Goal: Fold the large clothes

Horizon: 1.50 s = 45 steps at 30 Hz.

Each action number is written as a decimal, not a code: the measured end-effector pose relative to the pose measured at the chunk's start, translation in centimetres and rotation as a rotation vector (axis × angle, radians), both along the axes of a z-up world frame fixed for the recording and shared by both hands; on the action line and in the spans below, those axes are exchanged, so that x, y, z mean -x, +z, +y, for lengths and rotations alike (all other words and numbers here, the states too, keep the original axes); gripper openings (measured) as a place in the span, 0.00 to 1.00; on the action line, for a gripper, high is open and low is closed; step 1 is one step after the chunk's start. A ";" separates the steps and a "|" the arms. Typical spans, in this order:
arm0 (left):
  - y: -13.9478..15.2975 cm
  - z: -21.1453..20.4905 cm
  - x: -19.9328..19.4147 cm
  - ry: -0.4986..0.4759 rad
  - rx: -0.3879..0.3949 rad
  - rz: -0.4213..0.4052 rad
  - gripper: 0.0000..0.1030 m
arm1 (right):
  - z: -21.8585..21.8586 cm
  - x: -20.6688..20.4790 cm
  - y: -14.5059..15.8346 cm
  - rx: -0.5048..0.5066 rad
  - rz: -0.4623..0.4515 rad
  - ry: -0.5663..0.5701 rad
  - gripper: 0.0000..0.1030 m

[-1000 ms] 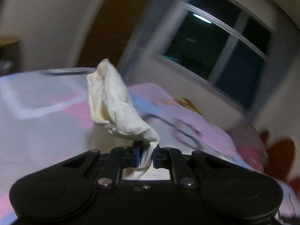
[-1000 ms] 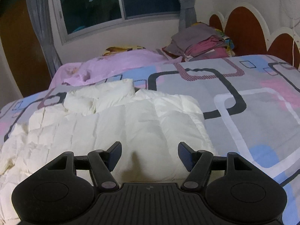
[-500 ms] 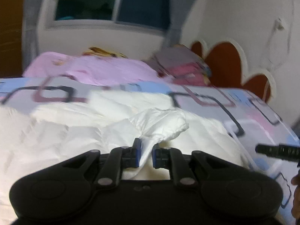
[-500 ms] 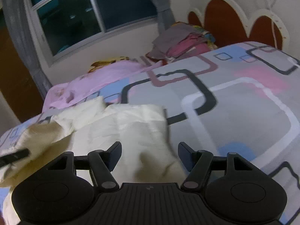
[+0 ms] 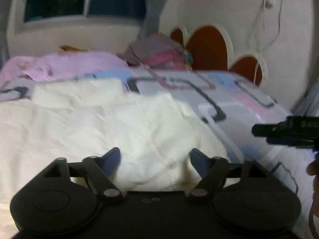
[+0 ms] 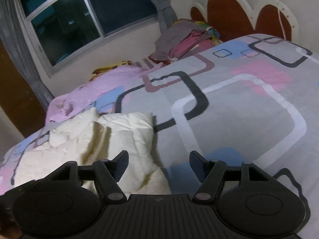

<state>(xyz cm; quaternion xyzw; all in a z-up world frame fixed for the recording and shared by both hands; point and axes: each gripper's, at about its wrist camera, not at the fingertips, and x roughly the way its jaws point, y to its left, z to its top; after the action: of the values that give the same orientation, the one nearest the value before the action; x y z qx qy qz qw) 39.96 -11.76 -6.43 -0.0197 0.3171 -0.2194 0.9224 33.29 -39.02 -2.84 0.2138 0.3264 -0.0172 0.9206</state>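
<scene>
Counting two grippers, one cream quilted garment, one patterned bedspread, one pink blanket, one stack of folded clothes, one window, one scalloped headboard.

Left gripper [image 5: 155, 159] hovering over the cream quilted garment [image 5: 95, 123], fingers spread wide, gripping nothing. Right gripper [image 6: 158, 164] also spread wide and gripping nothing, hanging above the garment's right edge where cream fabric meets the patterned bedspread [image 6: 239, 103].

Garment lying on the bedspread, on its left half in the right wrist view, puffy and creased, looking doubled over with a raised fold running along its middle. Left wrist view blurred.

Pink blanket [image 6: 95, 87] bunching beyond the garment near the window [image 6: 83, 18]. Stack of folded clothes [image 6: 185, 39] sitting by the scalloped headboard [image 6: 239, 10].
</scene>
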 end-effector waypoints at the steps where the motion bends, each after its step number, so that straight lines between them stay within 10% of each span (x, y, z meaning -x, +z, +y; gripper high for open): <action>1: 0.4 0.7 0.3 0.012 0.009 -0.005 0.75 | 0.2 -0.4 0.1 -0.008 -0.004 0.010 0.65; 15: 1.1 20.0 2.8 0.442 0.038 -0.011 0.72 | 6.9 -6.6 -3.0 -0.066 0.077 0.164 0.65; 18: 0.2 20.1 1.3 0.415 0.036 -0.002 0.71 | 8.0 -7.2 -3.4 -0.019 0.102 0.191 0.18; 21: -1.1 20.1 -0.2 0.385 0.037 0.030 0.69 | 8.4 -6.8 -2.7 0.029 0.080 0.181 0.08; 31: -4.1 21.0 -1.4 0.326 -0.038 0.109 0.73 | 8.2 -7.0 -4.8 0.147 0.172 0.126 0.05; 36: -1.1 21.6 -0.5 0.318 -0.039 0.037 0.75 | 8.0 -5.3 -1.6 0.156 0.025 0.037 0.07; 38: -0.1 22.1 -1.6 0.315 -0.017 0.014 0.76 | 8.8 -6.0 -0.7 0.181 -0.010 0.064 0.36; 39: 0.2 22.0 -2.5 0.311 -0.020 0.010 0.77 | 9.5 -6.7 -0.6 0.197 -0.019 0.078 0.68; 40: 0.4 21.9 -3.7 0.304 -0.031 0.007 0.77 | 10.2 -7.6 -0.5 0.207 -0.030 0.107 0.72; 45: -1.2 20.3 -8.9 0.257 -0.067 0.042 0.76 | 12.7 -11.9 -2.5 0.265 0.025 0.185 0.34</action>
<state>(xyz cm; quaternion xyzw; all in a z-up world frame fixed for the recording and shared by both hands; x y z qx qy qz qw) 48.87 8.55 -7.67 -0.0343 0.3385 -0.0881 0.9362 45.17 -26.27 -5.30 0.0590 0.3510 0.0222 0.9342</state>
